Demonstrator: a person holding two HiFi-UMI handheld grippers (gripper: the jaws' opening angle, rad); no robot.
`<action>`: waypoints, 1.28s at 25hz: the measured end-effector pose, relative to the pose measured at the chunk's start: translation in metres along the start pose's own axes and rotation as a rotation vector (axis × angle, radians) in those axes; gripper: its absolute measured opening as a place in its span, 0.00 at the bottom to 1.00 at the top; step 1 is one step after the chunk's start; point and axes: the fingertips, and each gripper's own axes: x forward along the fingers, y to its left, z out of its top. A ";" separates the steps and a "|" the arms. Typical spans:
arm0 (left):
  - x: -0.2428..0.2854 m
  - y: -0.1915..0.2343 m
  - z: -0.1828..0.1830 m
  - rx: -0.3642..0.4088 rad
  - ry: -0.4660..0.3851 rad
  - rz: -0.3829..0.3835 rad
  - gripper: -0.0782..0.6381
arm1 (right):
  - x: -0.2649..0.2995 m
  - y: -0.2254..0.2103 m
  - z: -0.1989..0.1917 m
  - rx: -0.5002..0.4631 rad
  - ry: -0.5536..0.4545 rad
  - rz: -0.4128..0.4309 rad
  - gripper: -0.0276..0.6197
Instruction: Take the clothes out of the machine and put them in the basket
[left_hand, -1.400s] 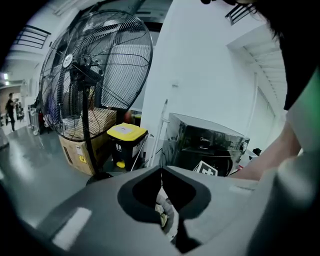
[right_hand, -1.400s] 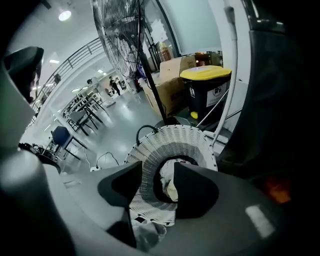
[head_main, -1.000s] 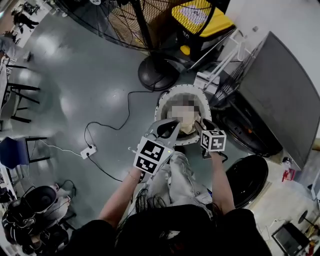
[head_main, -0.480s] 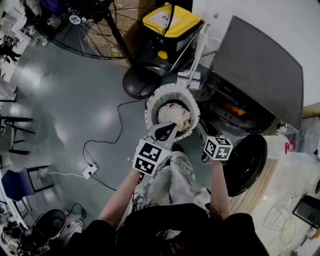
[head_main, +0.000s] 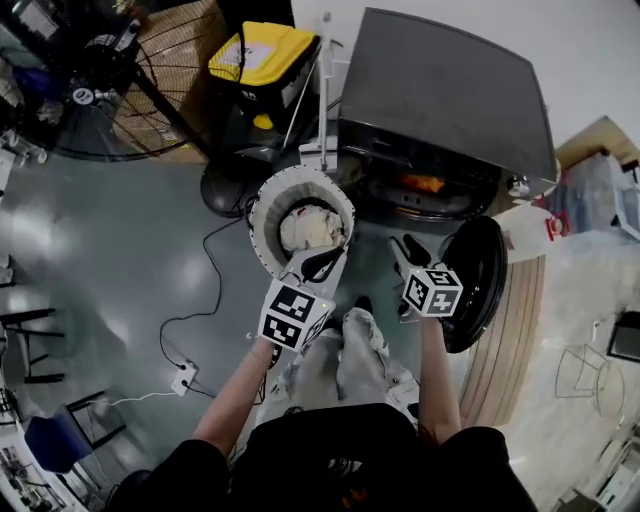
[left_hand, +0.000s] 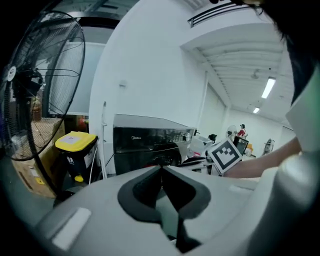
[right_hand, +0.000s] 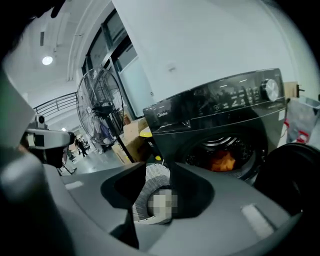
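Left gripper (left_hand: 161, 170): clenched, empty.
Right gripper (right_hand: 156, 169): released, empty.
Basket (head_main: 262, 200): pale clothes (head_main: 308, 228) inside.
Machine (head_main: 440, 90): door (head_main: 478, 280) open; orange item (head_main: 422, 184), perhaps clothing, inside.

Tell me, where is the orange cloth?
In the head view, the orange cloth sits inside the open drum of the dark washing machine, right of the white basket.

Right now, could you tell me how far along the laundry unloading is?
Done: the machine has its door open, and a pale cloth lies in the basket. In hand: nothing. The left gripper is shut and empty by the basket, and the right gripper is open, facing the machine. Left: an orange garment shows inside the machine and has to be moved across.
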 end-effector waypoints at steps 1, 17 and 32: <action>0.004 -0.006 0.001 0.011 0.005 -0.015 0.11 | -0.006 -0.005 0.002 0.009 -0.011 -0.011 0.31; 0.088 -0.084 0.030 0.043 0.023 -0.057 0.11 | -0.060 -0.076 0.033 0.079 -0.095 -0.014 0.31; 0.158 -0.076 -0.001 0.106 0.074 -0.103 0.11 | 0.014 -0.141 0.018 0.149 -0.159 -0.061 0.30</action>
